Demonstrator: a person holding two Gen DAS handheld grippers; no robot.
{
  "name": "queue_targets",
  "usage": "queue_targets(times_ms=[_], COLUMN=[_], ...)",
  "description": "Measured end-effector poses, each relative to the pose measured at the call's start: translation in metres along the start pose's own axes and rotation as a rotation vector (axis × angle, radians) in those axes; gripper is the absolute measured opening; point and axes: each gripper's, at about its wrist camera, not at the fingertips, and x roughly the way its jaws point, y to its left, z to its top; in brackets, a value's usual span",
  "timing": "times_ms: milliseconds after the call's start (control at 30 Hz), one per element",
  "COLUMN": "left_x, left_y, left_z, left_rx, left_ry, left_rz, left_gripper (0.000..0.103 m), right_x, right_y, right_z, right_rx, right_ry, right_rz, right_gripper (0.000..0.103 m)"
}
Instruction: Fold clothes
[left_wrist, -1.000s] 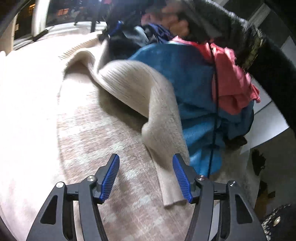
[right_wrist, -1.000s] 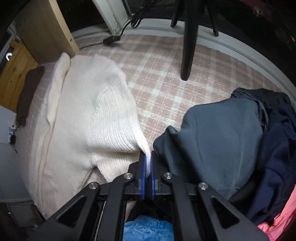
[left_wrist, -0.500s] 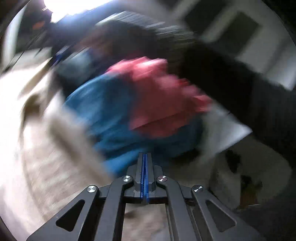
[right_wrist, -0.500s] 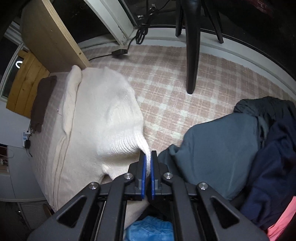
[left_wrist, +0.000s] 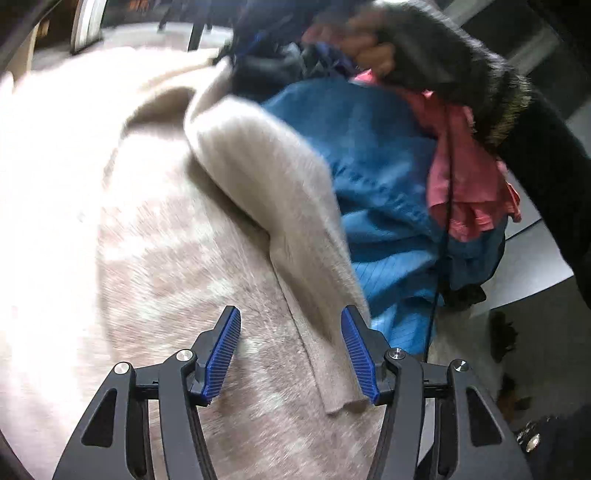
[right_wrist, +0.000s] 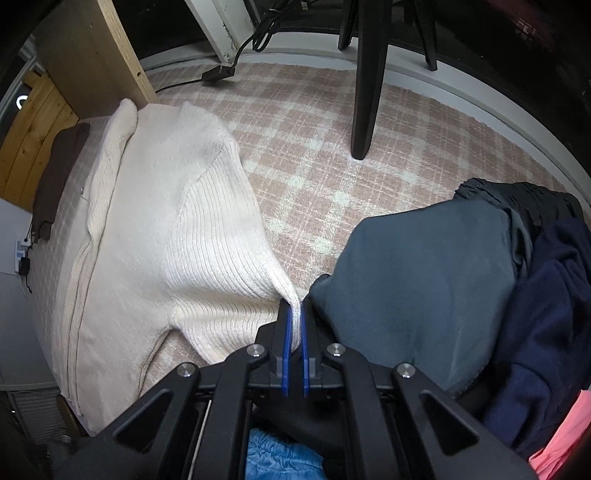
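Half a second earlier the left gripper (left_wrist: 291, 350) was shut and blurred over the blue and pink clothes; it had since swung back over the sleeve (left_wrist: 273, 206), and its jaws were opening with the cuff (left_wrist: 341, 398) between them, brushing the right pad, unpinched. The right gripper (right_wrist: 294, 325) had not moved: jaws clamped on a pinch of the cream sweater (right_wrist: 155, 229), which lay spread on the checked cover (right_wrist: 314, 155) beside the clothes pile (right_wrist: 424, 295). To fold cleanly, the left should probably centre on the cuff before closing, while the right holds its pinch taut. Both grippers pointed steeply down; the right hand (left_wrist: 369, 48) showed in a dark sleeve.
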Motion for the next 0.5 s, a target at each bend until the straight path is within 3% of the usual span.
queue_targets(times_ms=[133, 200, 233, 333, 400, 500], left_x=[0.003, 0.007, 0.01, 0.007, -0.016, -0.048], left_y=[0.0, 0.0, -0.001, -0.006, -0.006, -0.006], left_z=[0.001, 0.005, 0.007, 0.009, 0.004, -0.009], left_rx=[-0.016, -0.02, -0.005, 0.051, 0.077, 0.126], left_ry=[-0.025, -0.029, -0.027, -0.004, -0.018, -0.022], left_rz=[-0.1, -0.17, -0.157, -0.088, -0.019, 0.017], left_gripper=[0.052, 0.031, 0.012, 0.01, 0.01, 0.009], right_x=[-0.002, -0.001, -0.001, -0.003, -0.005, -0.006], right_y=[0.0, 0.001, 0.002, 0.005, 0.008, 0.009], right_z=[-0.001, -0.001, -0.002, -0.002, -0.002, 0.0], right_rx=[0.006, 0.013, 0.015, 0.01, 0.001, 0.001], right_ry=[-0.004, -0.004, -0.004, -0.004, -0.007, -0.01], right_rz=[-0.008, -0.013, -0.017, -0.033, -0.039, -0.042], right_gripper=[0.004, 0.004, 0.004, 0.004, 0.004, 0.004])
